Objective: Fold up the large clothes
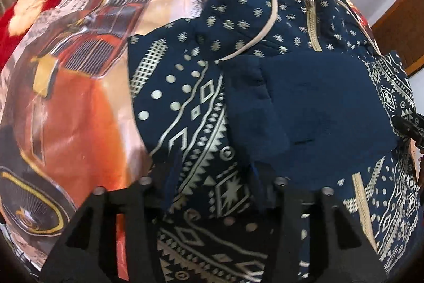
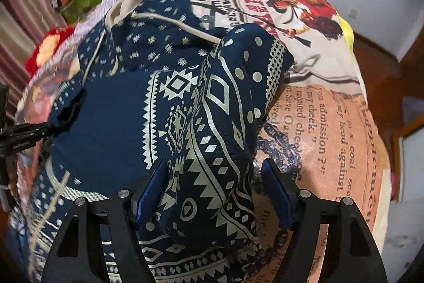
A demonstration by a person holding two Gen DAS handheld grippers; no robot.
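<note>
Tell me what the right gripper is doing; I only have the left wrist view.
Observer: The right gripper is open, its fingers straddling the hoodie's patterned sleeve.
Operator: Say where that sleeve lies.
Observer: It is folded up over the hoodie, its far end near the drawstring.
Operator: Report what's right of it.
Observer: The bedsheet, printed with text there.
</note>
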